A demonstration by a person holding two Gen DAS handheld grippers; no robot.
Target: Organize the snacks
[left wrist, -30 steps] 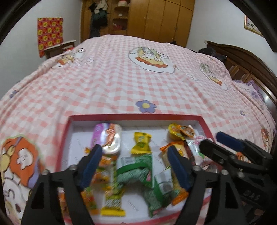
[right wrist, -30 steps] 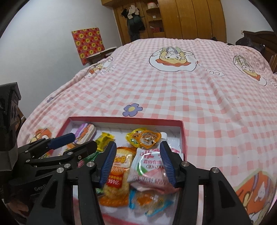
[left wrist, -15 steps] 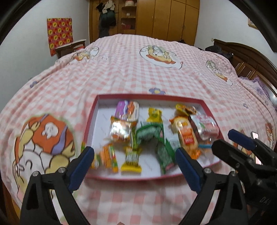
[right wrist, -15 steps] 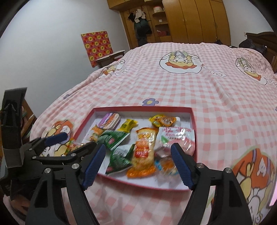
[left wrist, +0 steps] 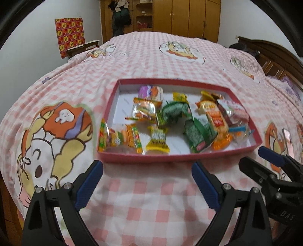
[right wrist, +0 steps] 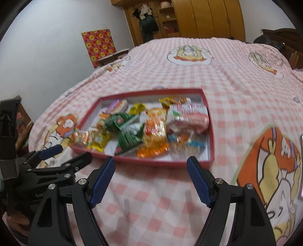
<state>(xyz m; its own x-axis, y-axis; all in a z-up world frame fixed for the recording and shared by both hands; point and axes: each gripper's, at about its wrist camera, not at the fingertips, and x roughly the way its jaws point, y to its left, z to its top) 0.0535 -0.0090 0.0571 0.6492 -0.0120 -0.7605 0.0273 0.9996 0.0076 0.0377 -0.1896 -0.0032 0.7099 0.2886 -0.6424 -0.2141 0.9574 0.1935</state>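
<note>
A shallow red box with a white floor lies on the pink checked bedspread and holds several wrapped snacks: green packets, an orange packet, a pink-white packet and a purple one. The box also shows in the right wrist view. My left gripper is open and empty, just short of the box's near wall. My right gripper is open and empty, also short of the near wall. It shows at the right edge of the left wrist view.
The bed stretches far behind the box. Wooden wardrobes stand at the back, a dark headboard on the right, and a small table with a red patterned cloth at the left wall.
Both grippers have pulled back from over the snacks to in front of the box, and both sets of jaws have spread wider. The snacks stay in the box.
</note>
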